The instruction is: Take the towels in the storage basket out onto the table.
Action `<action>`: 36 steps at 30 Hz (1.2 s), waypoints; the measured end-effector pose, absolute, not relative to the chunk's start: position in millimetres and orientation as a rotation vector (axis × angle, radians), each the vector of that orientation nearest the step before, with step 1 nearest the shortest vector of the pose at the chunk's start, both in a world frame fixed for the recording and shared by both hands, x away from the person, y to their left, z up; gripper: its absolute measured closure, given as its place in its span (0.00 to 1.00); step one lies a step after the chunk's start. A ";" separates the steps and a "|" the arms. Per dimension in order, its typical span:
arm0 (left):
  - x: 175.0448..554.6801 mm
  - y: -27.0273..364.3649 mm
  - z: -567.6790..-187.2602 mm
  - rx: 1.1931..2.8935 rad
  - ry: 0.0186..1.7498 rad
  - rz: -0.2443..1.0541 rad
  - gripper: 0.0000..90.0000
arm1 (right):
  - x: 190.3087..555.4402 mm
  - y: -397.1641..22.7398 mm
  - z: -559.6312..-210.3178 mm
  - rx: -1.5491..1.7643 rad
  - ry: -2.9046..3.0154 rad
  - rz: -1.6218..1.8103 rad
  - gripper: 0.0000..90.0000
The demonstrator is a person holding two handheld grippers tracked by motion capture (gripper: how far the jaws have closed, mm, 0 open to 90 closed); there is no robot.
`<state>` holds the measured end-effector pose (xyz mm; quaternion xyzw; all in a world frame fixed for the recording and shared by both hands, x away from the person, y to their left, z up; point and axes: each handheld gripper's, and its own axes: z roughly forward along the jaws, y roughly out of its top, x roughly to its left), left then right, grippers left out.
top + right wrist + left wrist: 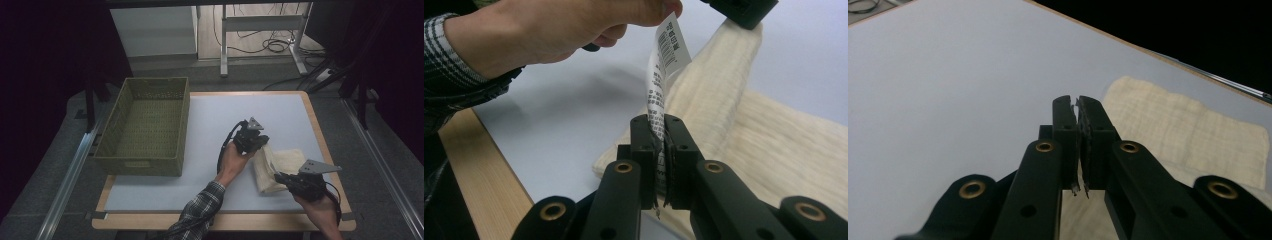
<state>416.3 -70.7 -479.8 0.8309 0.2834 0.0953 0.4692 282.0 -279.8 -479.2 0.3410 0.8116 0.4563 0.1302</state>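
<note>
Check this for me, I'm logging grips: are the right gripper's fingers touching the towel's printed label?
Touching. The right gripper view shows the right gripper with its fingers closed on the white label of the cream towel.

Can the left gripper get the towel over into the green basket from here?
Probably yes: the left gripper is shut on the towel, and bare table lies between it and the open basket.

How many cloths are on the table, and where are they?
1. A folded cream cloth lies on the right side of the table, to the right of the green basket. The basket looks empty, though its near inner wall is hidden.
</note>
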 end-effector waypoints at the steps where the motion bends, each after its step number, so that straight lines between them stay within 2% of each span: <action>1: 417.0 -74.5 -479.9 2.039 0.689 0.231 0.97 | 281.7 -283.4 -479.5 1.001 2.353 1.330 0.95; 17: 431.5 -137.4 -493.2 2.098 0.622 0.197 0.97 | 279.8 -329.7 -493.3 1.133 2.275 1.287 0.95; 26: 437.5 -159.0 -499.7 2.128 0.625 0.193 0.96 | 283.2 -346.4 -502.3 1.200 2.246 1.268 0.94; 28: 438.2 -161.7 -501.0 2.124 0.637 0.188 0.91 | 284.1 -349.6 -504.6 1.218 2.239 1.269 0.91; 32: 437.4 -162.0 -497.1 2.062 0.670 0.174 0.67 | 282.9 -356.0 -502.6 1.234 2.193 1.252 0.79; 36: 435.4 -156.5 -488.4 2.047 0.671 0.212 0.56 | 280.0 -366.3 -495.7 1.248 2.145 1.224 0.73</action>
